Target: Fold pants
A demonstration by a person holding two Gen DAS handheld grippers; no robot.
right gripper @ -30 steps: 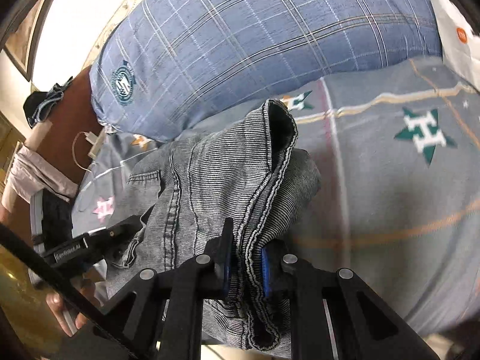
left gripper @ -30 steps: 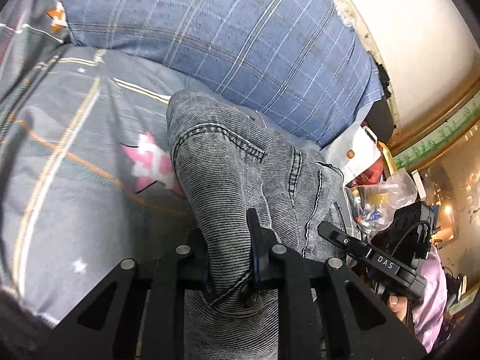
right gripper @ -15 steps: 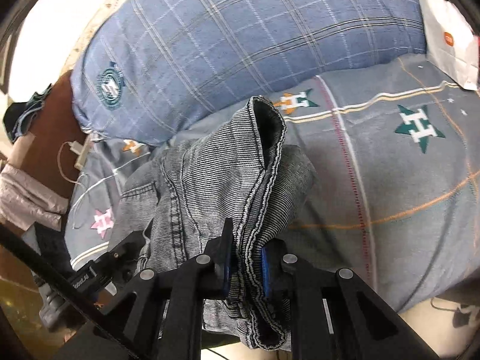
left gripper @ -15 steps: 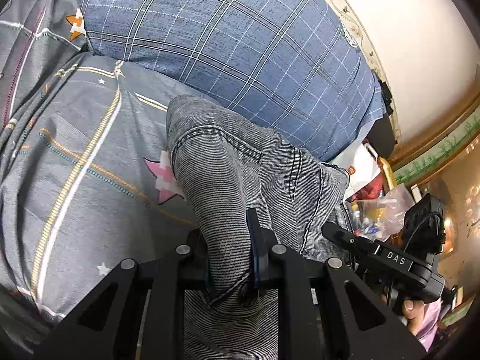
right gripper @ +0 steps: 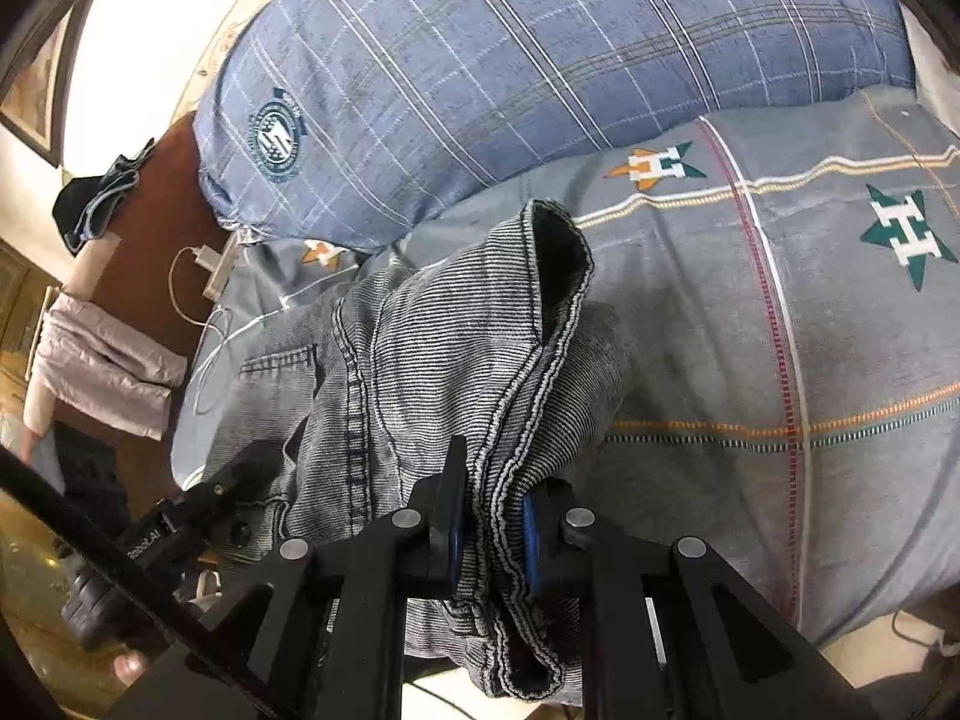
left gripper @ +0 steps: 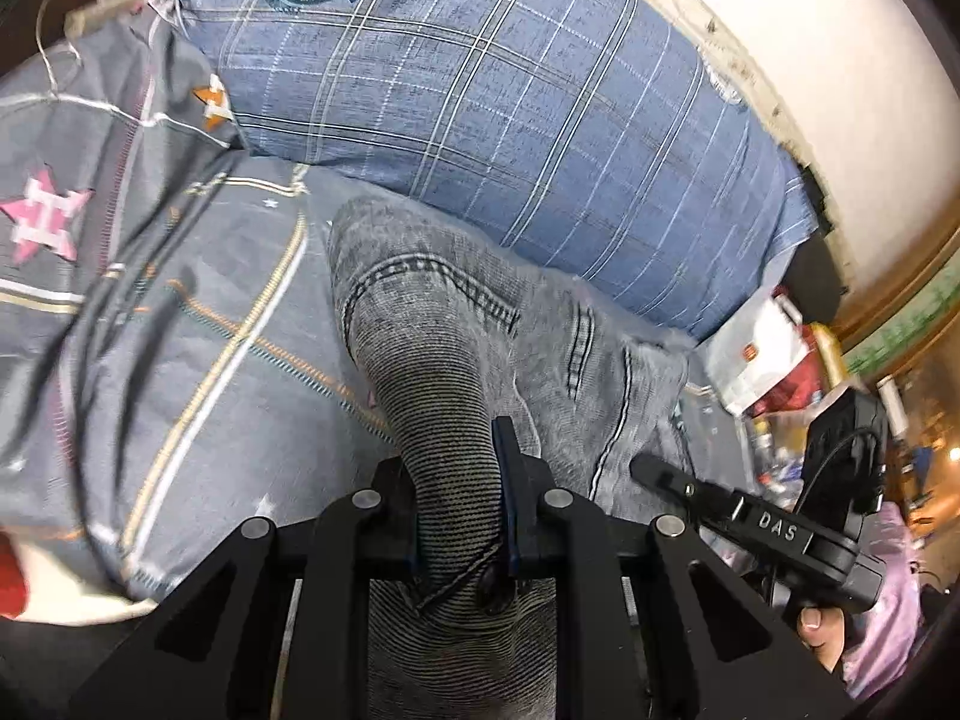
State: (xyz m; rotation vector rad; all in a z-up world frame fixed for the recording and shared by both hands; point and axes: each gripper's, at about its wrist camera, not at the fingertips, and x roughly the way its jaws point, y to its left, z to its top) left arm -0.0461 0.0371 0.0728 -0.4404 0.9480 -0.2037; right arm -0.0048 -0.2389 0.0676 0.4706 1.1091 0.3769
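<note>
You were working in a bedroom of a lived-in home. A bed filled most of both views, covered by a grey sheet [right gripper: 750,360] printed with stars and stripes, and a big blue plaid pillow [left gripper: 510,120] lay across the top of each frame against a pale wall [left gripper: 810,30]. At the left of the right wrist view you had a dark wooden headboard [right gripper: 162,210] with clothes draped over it and a white charger cable [right gripper: 198,276] trailing onto the sheet. At the right edge of the left wrist view, plastic bags [left gripper: 762,348] and small clutter were piled beside the bed.
</note>
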